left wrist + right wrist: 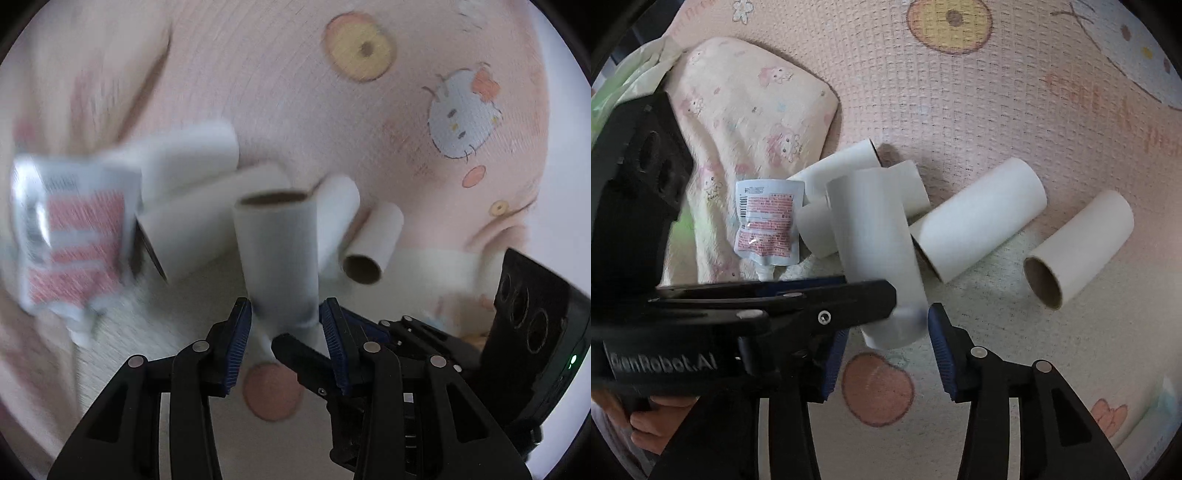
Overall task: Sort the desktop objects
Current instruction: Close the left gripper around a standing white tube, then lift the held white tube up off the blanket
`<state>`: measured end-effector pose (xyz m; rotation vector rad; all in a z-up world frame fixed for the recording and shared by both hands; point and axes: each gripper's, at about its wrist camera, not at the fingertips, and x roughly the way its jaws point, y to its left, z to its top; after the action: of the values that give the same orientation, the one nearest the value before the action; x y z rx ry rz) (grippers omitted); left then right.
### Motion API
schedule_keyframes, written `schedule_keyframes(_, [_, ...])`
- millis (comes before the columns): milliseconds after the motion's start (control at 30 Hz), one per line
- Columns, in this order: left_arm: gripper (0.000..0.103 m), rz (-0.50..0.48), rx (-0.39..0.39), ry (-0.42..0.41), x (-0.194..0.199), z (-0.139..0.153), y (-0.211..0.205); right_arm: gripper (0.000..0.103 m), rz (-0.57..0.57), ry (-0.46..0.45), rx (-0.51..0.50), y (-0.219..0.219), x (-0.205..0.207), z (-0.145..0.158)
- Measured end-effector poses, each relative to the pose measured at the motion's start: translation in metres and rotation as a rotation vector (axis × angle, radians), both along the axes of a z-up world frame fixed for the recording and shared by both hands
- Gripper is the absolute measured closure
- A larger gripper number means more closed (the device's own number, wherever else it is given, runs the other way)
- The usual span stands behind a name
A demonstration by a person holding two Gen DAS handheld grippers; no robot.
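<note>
Legible lettering: "GenRobot.AI" in pale raised letters on the black body of the left gripper (871,295), seen low at the left edge of the right wrist view. Pink play mat (960,122): large pink lettering at the right edge, too distorted to read. Small white pouch (767,225): a barcode at its upper left corner and red panels of fine print, all too small to make out; in the left wrist view the same pouch is blurred and unreadable.
</note>
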<state>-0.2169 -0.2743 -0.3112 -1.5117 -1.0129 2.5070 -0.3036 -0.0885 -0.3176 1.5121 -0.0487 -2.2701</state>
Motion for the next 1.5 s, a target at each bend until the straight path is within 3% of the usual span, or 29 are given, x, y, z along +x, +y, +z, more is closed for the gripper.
schedule_keyframes(67, [0.060, -0.017, -0.037, 0.029, 0.001, 0.005, 0.005, 0.062, 0.012, 0.004, 0.008, -0.002, -0.003, -0.002])
schedule_keyframes(167, [0.060, -0.001, -0.034, -0.007, -0.002, -0.002, 0.004, 0.062, 0.023, 0.020, 0.034, -0.006, -0.006, -0.005])
schedule_keyframes(367, [0.060, 0.084, 0.140, -0.009, -0.002, -0.019, -0.012, 0.062, 0.023, 0.064, 0.060, -0.011, -0.005, -0.003])
schedule_keyframes(633, [0.060, 0.119, 0.165, 0.045, 0.028, -0.014, 0.002, 0.063, 0.023, 0.061, 0.059, -0.005, 0.011, 0.011])
schedule_keyframes(900, [0.061, 0.054, 0.188, 0.075, 0.062, -0.005, 0.033, 0.064, -0.027, 0.043, 0.052, 0.014, 0.059, 0.031])
schedule_keyframes(1033, [0.061, 0.032, 0.183, 0.059, 0.078, -0.007, 0.058, 0.064, -0.096, -0.019, 0.017, 0.017, 0.096, 0.017])
schedule_keyframes(1167, [0.061, -0.034, 0.195, 0.018, 0.099, -0.013, 0.088, 0.064, -0.089, -0.067, 0.034, 0.024, 0.139, 0.012])
schedule_keyframes(1400, [0.062, -0.159, 0.113, -0.005, 0.127, -0.016, 0.132, 0.064, -0.142, -0.109, 0.029, 0.052, 0.197, 0.012])
schedule_keyframes(1467, [0.066, -0.186, 0.094, -0.023, 0.129, -0.020, 0.140, 0.064, -0.151, -0.119, 0.027, 0.053, 0.201, 0.008])
schedule_keyframes(1500, [0.078, -0.202, 0.084, -0.034, 0.130, -0.021, 0.144, 0.064, -0.155, -0.128, 0.034, 0.054, 0.206, 0.008])
